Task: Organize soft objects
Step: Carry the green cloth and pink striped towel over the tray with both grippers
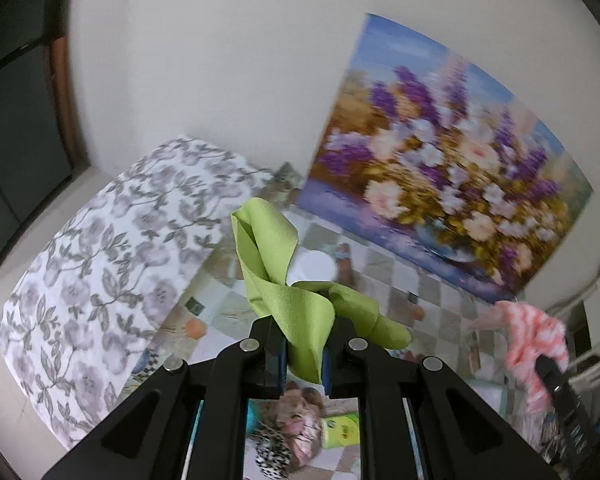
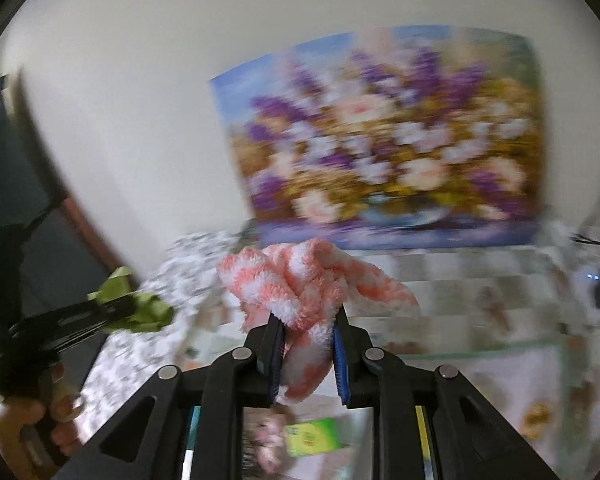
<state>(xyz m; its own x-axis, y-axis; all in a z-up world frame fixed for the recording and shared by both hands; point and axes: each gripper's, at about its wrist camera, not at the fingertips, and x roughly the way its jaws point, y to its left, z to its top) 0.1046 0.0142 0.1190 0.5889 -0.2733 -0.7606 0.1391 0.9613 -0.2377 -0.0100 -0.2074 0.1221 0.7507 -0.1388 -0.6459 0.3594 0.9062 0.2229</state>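
My left gripper [image 1: 305,354] is shut on a lime green cloth [image 1: 284,280] and holds it up above the table; the cloth flops over the fingers. It also shows at the left of the right wrist view [image 2: 140,304]. My right gripper [image 2: 306,354] is shut on a fluffy pink and white striped cloth [image 2: 300,280], lifted above the table. That cloth shows at the right edge of the left wrist view [image 1: 528,340].
A grey floral pillow [image 1: 112,264] lies at the left on a checkered tablecloth [image 1: 384,276]. A flower painting [image 1: 452,168] leans against the white wall. A white lid [image 1: 314,266] and a green packet [image 1: 340,432] lie on the table.
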